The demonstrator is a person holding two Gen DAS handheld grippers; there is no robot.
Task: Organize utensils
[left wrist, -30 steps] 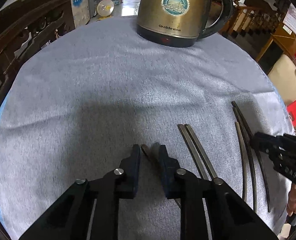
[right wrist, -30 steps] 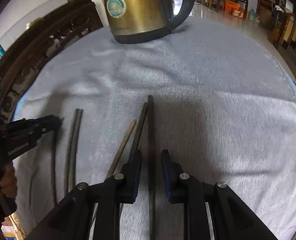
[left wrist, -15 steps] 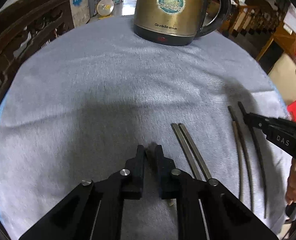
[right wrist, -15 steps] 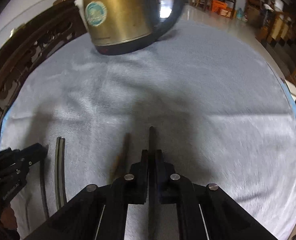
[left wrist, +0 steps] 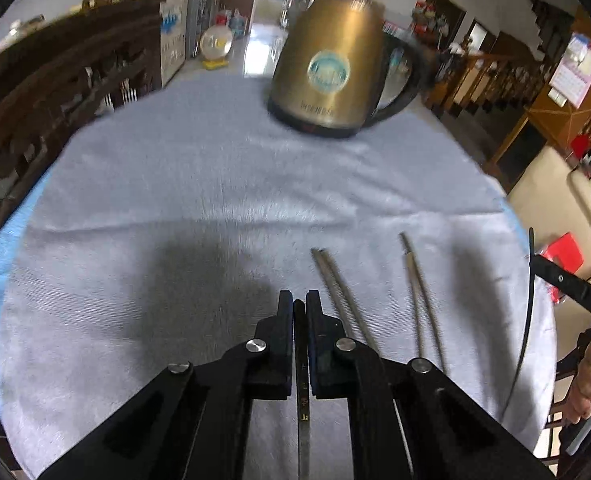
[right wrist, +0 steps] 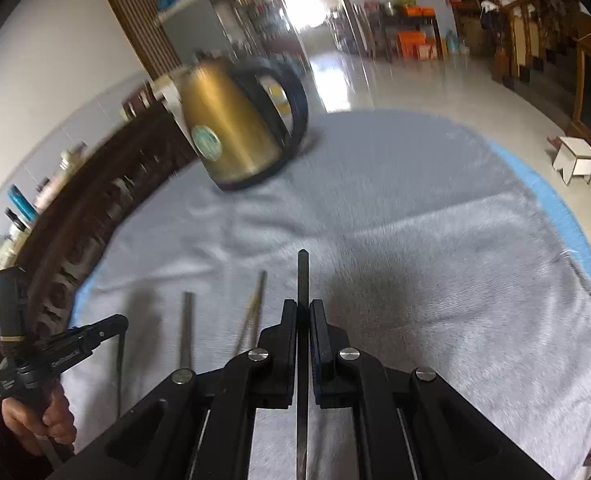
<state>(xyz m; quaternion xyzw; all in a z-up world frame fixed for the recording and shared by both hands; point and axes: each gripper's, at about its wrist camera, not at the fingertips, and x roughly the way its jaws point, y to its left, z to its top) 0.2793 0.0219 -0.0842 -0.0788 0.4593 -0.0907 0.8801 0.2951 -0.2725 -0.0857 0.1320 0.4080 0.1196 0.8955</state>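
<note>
The left hand-held gripper (left wrist: 299, 308) is clenched on a dark chopstick (left wrist: 302, 400), its jaws having just closed around it. The right hand-held gripper (right wrist: 303, 312) grips a black chopstick (right wrist: 302, 276) the same way. Both sticks are lifted above the bench (left wrist: 175, 200). Two more pairs (left wrist: 337, 288) lie on its grey cloth between the grippers; a brass kettle (left wrist: 331, 76) stands far behind

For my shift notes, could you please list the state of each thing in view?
left gripper: shut on a chopstick.
right gripper: shut on a dark chopstick.
paired chopsticks: lying on the cloth.
kettle: upright, lid on.
</note>
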